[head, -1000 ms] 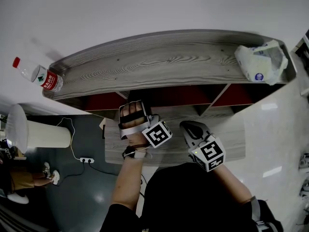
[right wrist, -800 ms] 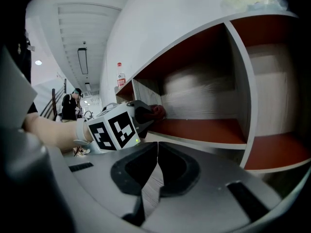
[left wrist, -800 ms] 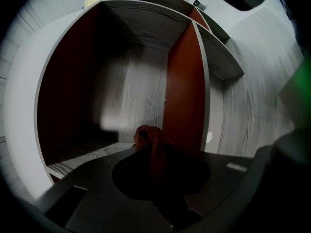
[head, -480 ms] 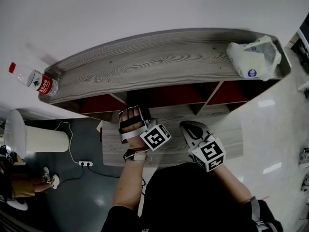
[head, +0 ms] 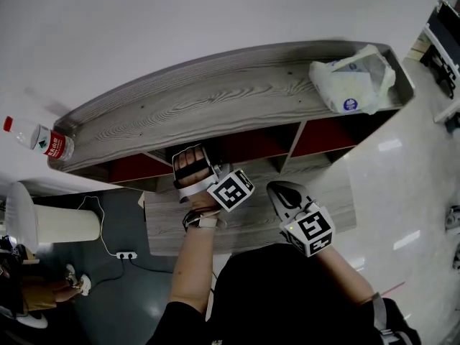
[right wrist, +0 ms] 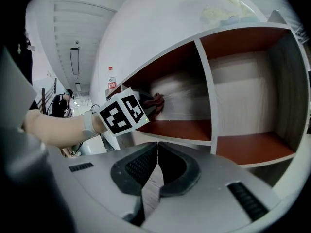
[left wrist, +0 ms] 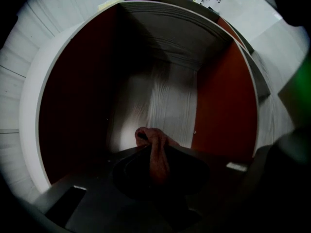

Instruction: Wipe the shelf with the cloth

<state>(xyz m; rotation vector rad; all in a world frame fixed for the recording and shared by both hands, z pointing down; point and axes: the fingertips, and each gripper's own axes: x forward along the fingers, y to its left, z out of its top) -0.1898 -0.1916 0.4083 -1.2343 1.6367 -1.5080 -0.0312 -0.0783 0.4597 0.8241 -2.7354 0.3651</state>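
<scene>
The shelf [head: 237, 92] has a grey wood top and red-lined compartments below. My left gripper [head: 190, 168] reaches into the compartment under the top's middle. It is shut on a reddish-brown cloth [left wrist: 156, 150], which bunches up between the jaws in front of the pale wood back wall [left wrist: 167, 106]. From the right gripper view the cloth [right wrist: 156, 100] shows just inside that red compartment, beyond the left gripper's marker cube [right wrist: 121, 111]. My right gripper [right wrist: 156, 152] is shut with nothing in it and hangs in front of the shelf, to the right of the left one [head: 286, 191].
A water bottle [head: 36, 139] lies at the top's left end and a white plastic bag [head: 352, 81] at its right end. A white cylinder [head: 50, 221] and a power strip [head: 128, 254] stand on the floor at the left. A divider [right wrist: 206, 89] separates the compartments.
My left gripper has moved up and to the left, deeper under the shelf top, with the cloth still in it. The right gripper holds about the same spot in the picture.
</scene>
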